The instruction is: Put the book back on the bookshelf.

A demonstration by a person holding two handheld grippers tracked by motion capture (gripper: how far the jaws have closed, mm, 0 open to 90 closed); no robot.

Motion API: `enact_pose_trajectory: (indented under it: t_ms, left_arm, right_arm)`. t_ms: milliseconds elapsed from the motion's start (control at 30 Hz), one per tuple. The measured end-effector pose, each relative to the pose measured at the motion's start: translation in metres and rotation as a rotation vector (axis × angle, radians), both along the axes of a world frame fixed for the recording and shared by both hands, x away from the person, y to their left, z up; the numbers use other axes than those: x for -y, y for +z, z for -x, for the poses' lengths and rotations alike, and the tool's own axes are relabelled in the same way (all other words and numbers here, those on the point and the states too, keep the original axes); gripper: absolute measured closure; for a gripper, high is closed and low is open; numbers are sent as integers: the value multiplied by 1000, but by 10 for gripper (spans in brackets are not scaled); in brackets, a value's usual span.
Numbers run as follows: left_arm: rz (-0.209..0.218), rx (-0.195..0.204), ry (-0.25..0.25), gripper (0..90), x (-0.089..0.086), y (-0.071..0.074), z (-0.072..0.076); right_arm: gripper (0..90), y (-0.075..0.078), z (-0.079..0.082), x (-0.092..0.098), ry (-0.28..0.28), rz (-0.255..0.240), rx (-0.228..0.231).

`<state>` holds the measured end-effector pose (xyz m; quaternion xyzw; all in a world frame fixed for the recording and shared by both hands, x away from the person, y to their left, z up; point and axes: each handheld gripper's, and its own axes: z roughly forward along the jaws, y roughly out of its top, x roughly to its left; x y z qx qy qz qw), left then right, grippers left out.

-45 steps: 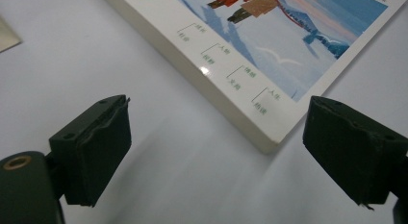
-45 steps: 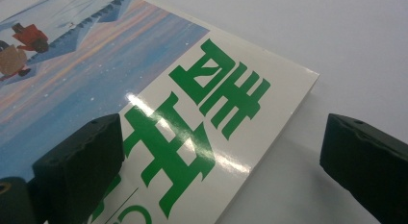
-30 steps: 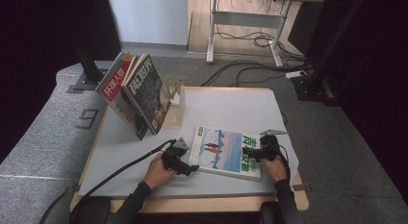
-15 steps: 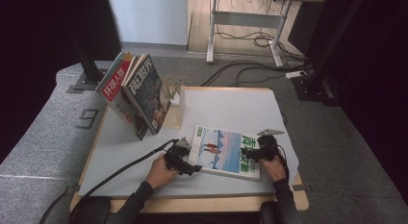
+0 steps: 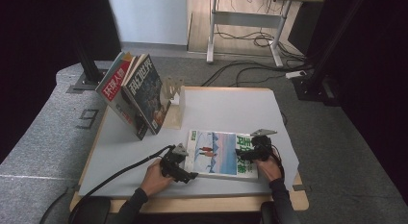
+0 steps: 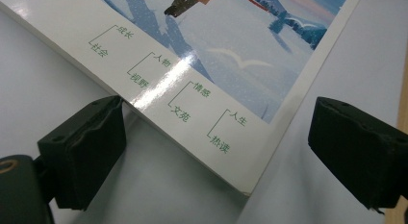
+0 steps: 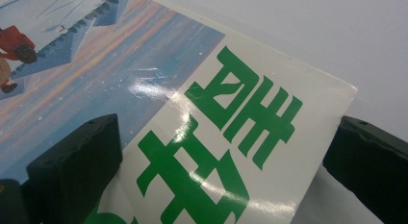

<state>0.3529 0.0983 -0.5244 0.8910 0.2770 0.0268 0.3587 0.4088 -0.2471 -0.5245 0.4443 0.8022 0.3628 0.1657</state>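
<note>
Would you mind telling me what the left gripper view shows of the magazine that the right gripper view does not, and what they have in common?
The left gripper view alone shows the magazine's thick page edge, a corner lying between its open jaws, and small bracketed green captions under a snowy scene. The right gripper view alone shows the large green title characters on a white band and a red-clad figure. Both share the same glossy cover lying flat on the pale table, framed by open black jaws.

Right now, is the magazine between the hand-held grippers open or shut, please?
Shut: the magazine lies flat on the table, front cover up, pages stacked beneath.
</note>
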Motion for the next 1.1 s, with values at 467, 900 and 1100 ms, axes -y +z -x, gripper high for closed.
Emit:
enact_pose_trajectory:
  t_ms: [467, 900, 1100]
  left_arm:
    - [10, -21, -32, 61, -27, 1, 26]
    - [52, -2, -21, 28, -38, 0, 9]
    - [84, 24, 32, 48, -42, 8, -2]
  right_arm:
    - [0, 1, -1, -28, 70, 11, -1]
    - [3, -2, 2, -28, 114, -25, -14]
    - [0, -1, 9, -20, 108, -17, -5]
